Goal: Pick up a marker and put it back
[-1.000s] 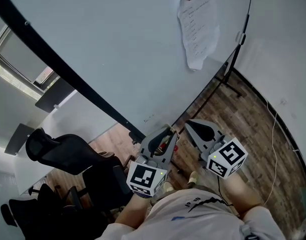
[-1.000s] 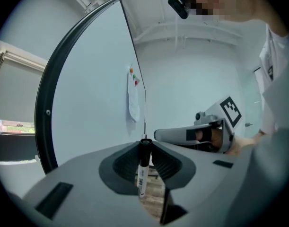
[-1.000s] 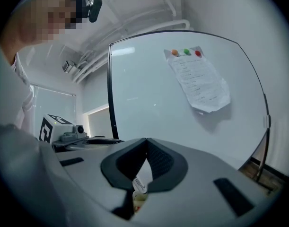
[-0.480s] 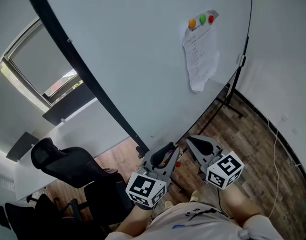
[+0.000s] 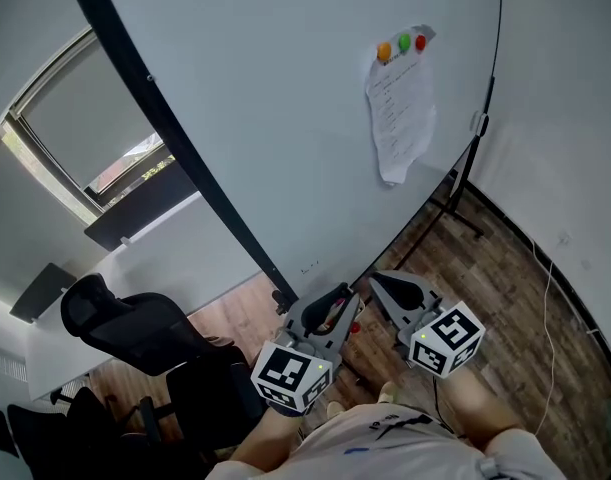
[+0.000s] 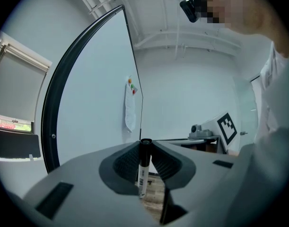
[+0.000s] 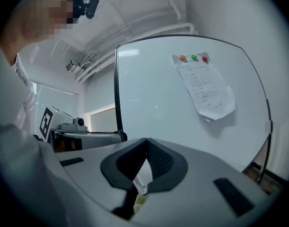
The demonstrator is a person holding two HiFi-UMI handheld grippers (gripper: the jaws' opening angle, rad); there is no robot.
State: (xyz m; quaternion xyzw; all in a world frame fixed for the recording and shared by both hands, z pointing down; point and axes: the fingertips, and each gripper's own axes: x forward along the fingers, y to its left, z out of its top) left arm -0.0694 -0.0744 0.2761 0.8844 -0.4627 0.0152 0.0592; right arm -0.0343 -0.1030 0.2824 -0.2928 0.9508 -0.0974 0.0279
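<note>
A marker (image 6: 143, 167) with a black cap and a white printed barrel stands upright between the jaws of my left gripper (image 6: 145, 143), which is shut on it. In the head view the left gripper (image 5: 335, 300) is held low in front of the person's body and points toward the whiteboard (image 5: 285, 118). My right gripper (image 5: 387, 281) sits just to its right, jaws together with nothing held. In the right gripper view the right gripper (image 7: 146, 142) has its dark pads meeting at the tip.
A sheet of paper (image 5: 400, 103) hangs on the whiteboard under three coloured magnets (image 5: 403, 42). The board's black stand leg (image 5: 463, 196) rests on the wood floor, where a thin cable (image 5: 545, 308) runs at the right. A black office chair (image 5: 135, 333) stands at the lower left.
The head view has tipped up a little since a second ago, showing more of the whiteboard's upper edge. Both grippers keep their places and the marker stays held.
</note>
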